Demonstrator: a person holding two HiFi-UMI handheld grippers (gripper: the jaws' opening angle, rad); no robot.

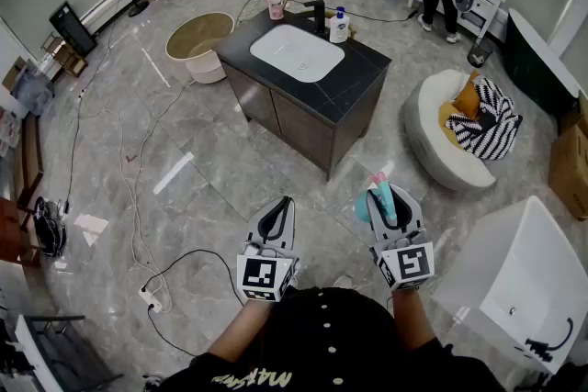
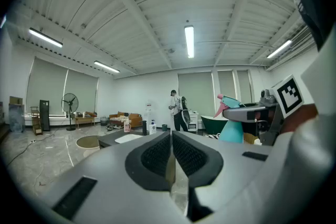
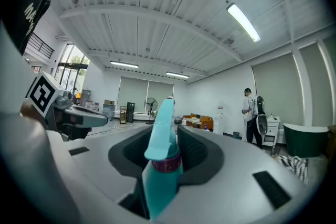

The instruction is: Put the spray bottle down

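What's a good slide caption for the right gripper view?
Right hand-held gripper clamps a teal spray bottle by its neck, a person standing far behind.

no legible text or labels

Head down, gripper views roughly level

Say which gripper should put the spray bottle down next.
Right: the right gripper grips the teal spray bottle between its fingers; the left gripper is shut, holding nothing.
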